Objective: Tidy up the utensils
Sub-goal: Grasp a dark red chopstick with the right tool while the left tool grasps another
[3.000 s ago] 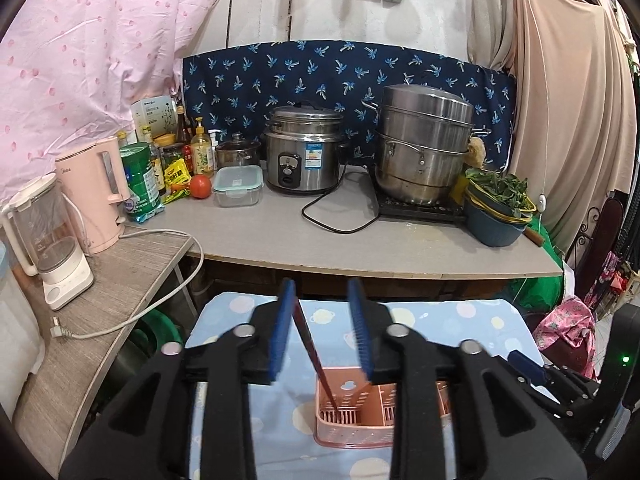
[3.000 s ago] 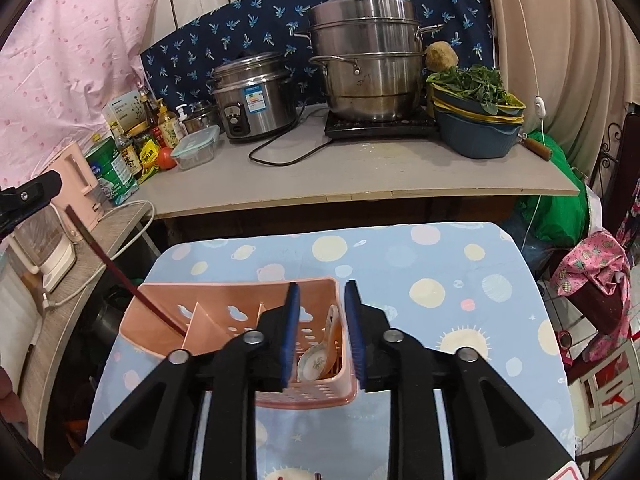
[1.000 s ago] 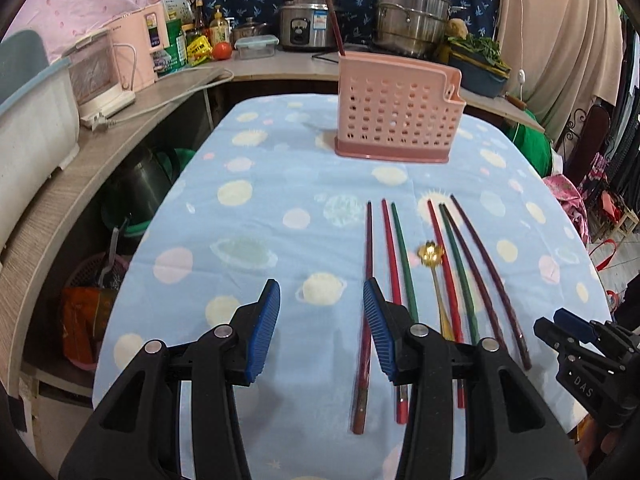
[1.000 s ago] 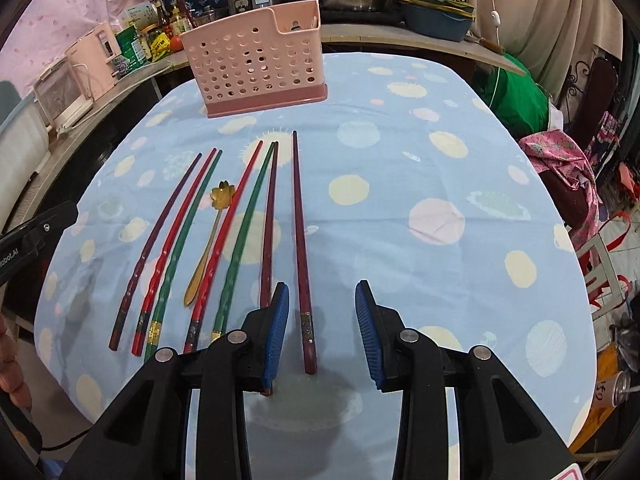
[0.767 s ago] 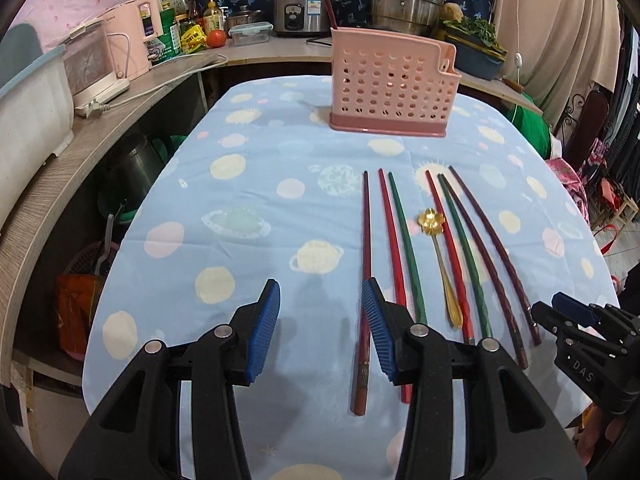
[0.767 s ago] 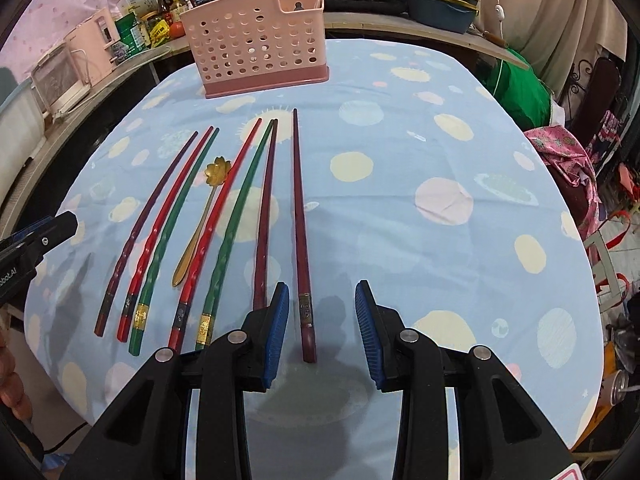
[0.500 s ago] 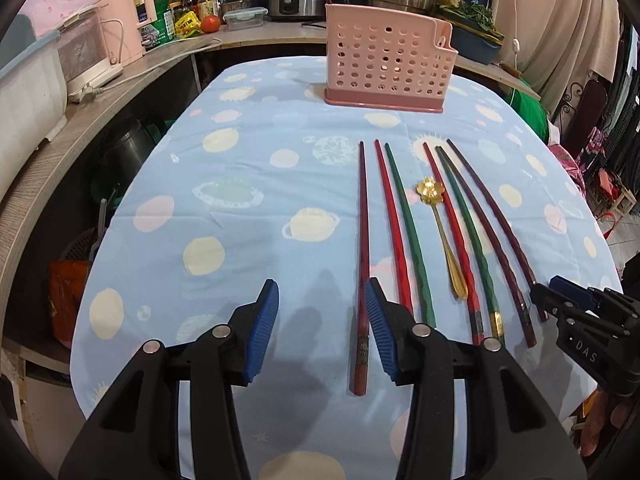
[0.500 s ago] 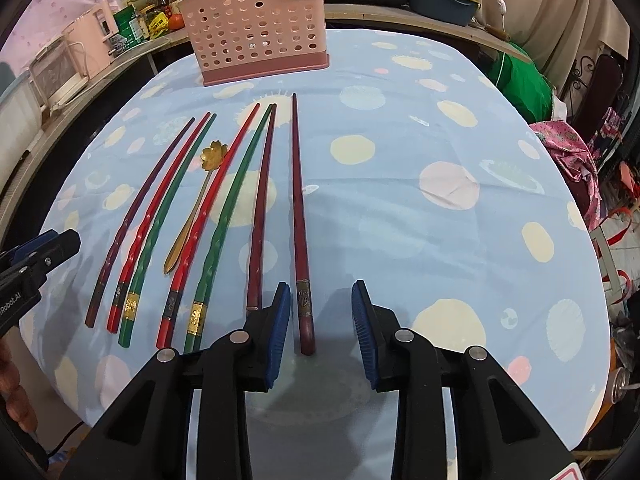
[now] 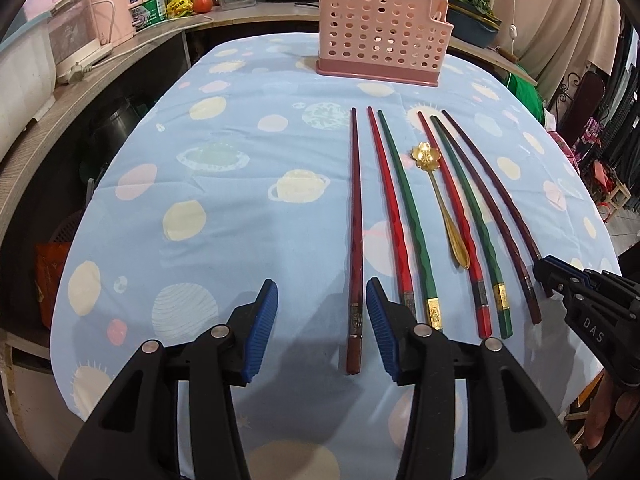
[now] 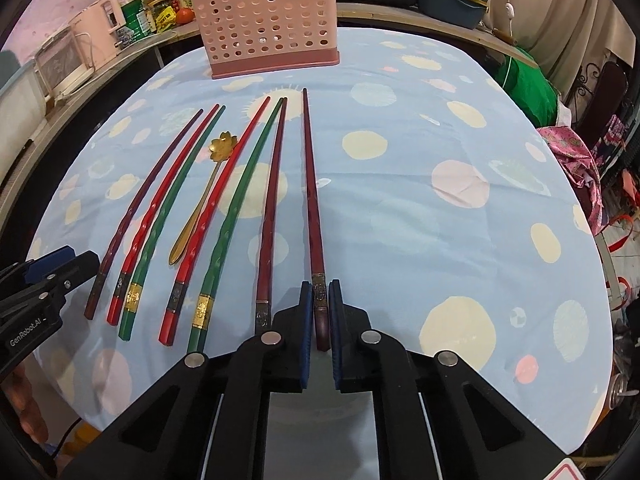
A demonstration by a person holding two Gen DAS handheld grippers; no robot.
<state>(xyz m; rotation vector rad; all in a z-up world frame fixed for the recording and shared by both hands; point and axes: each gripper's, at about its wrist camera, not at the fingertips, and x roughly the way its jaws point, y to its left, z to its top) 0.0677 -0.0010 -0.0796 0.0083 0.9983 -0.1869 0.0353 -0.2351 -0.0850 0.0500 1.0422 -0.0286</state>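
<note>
Gripping step underway — right gripper (image 10: 320, 312) jaws, just closing, are pinching the rightmost dark-red chopstick (image 10: 310, 184) at the table's (image 10: 460, 152) near edge; left gripper (image 9: 322, 320) is hovering half-open, empty. Next: lifting toward the pink caddy (image 10: 264, 20) at the far edge.

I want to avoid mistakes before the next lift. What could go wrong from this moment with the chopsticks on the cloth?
1. The right gripper has just closed on the thick end of the rightmost chopstick; held so far from its middle, it may droop or swing.
2. The dark red chopstick lies close beside it and could be knocked.
3. The left gripper is open over the leftmost chopstick, with the red chopstick close alongside.
</note>
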